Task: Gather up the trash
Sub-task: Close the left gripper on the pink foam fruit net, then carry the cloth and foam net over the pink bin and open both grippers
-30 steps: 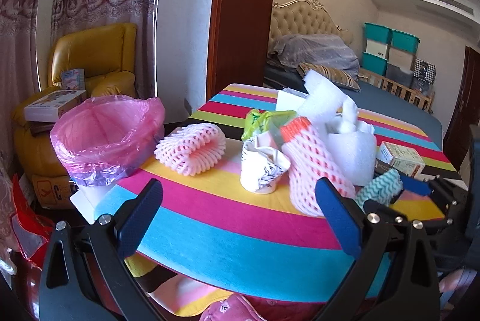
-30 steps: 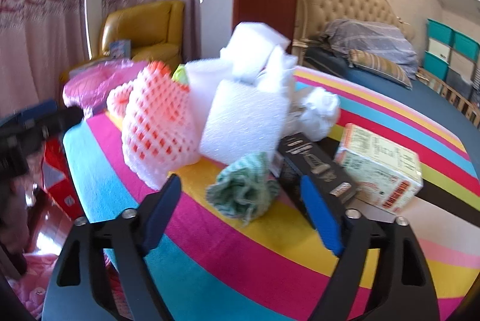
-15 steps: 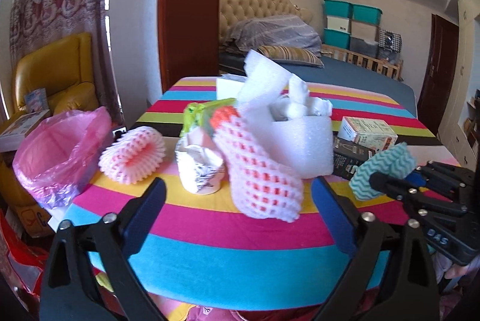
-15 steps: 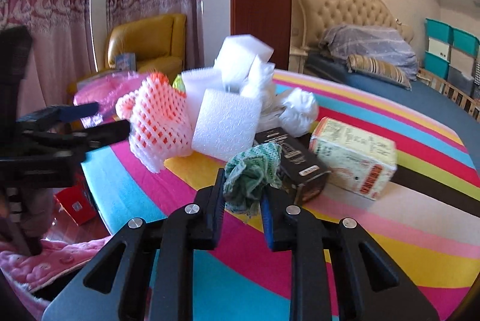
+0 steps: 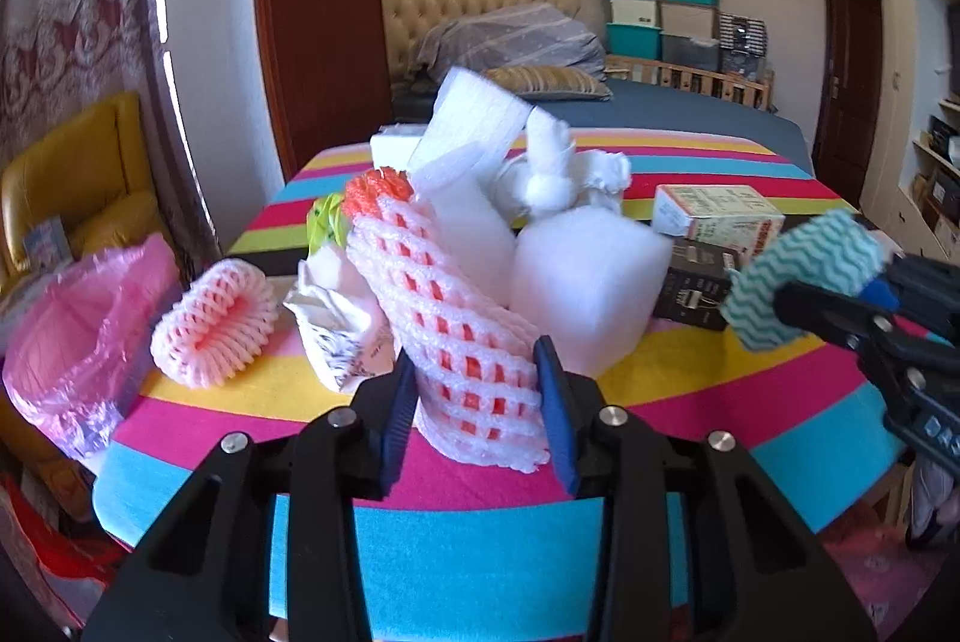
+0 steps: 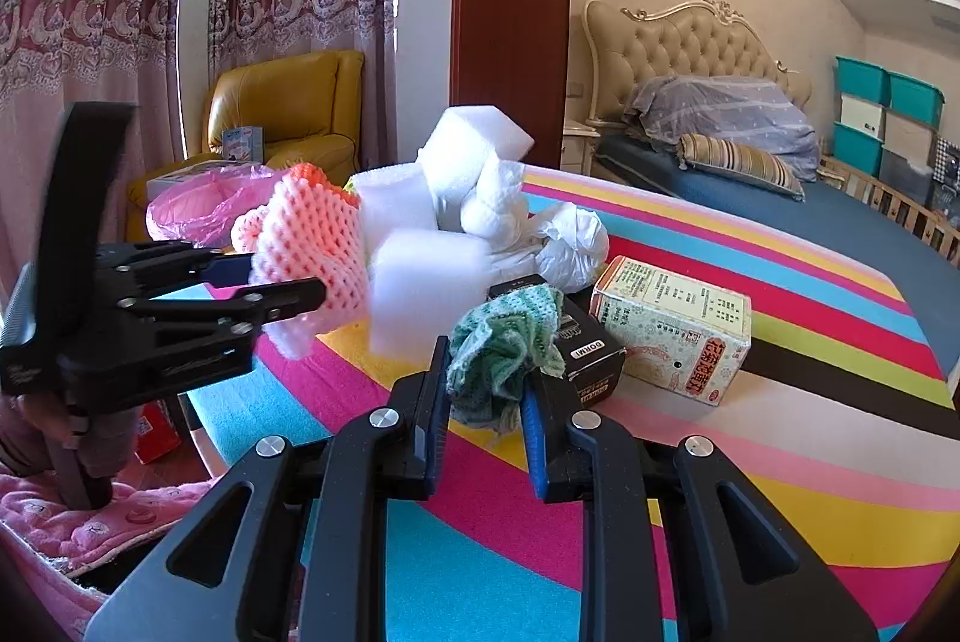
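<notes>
Left tongs [image 5: 477,402]: narrowed about the lower end of the tall pink foam net sleeve [image 5: 450,318], both blue pads against its sides; the sleeve leans upright on the striped surface [image 5: 480,552], its base touching it. Right tongs [image 6: 483,402]: clenched on the green wavy cloth [image 6: 504,342], which bulges above the pads, just in front of the black box [image 6: 585,351]. The cloth appears raised clear of the surface in the left view. Pink bag [image 5: 78,318] sits open at the surface's left edge, beside a smaller foam net [image 5: 216,321].
</notes>
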The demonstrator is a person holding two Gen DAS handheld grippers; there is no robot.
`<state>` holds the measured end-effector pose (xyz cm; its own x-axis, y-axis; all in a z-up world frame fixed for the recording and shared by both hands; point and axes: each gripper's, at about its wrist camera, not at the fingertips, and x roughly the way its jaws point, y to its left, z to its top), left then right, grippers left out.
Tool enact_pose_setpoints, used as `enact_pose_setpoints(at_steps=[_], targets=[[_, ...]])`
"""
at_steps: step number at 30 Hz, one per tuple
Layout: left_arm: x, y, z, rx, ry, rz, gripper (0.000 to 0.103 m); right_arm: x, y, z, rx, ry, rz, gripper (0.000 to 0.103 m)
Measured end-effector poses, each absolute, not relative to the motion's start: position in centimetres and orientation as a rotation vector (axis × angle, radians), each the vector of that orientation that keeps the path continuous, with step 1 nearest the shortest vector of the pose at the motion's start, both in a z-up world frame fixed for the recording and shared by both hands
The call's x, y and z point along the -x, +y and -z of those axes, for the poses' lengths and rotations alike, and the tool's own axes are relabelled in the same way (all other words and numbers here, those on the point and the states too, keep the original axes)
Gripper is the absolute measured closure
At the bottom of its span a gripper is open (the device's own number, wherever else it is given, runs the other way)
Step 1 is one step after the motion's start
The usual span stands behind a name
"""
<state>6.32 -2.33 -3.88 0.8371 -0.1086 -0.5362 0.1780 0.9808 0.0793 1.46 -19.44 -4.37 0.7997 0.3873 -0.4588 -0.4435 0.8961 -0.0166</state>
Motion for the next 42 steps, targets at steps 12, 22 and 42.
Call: enact_pose_setpoints(at_steps=[12, 22, 42], targets=[[-3.0, -1.0, 1.7, -0.110, 0.403, 0.148, 0.066, -0.6, -19.2, 3.4, 0.116, 0.406, -0.464, 0.081], [-1.7, 2.1, 0.0, -0.074, 0.346, 0.090, 0.065, -0.7, -17.1, 1.4, 0.143, 0.360, -0.523, 0.081], [-1.0, 17.3, -0.4, -0.093, 0.389, -0.272, 0.059, -6.2, 0.0, -2.1, 0.211, 0.430, -0.864, 0.081]])
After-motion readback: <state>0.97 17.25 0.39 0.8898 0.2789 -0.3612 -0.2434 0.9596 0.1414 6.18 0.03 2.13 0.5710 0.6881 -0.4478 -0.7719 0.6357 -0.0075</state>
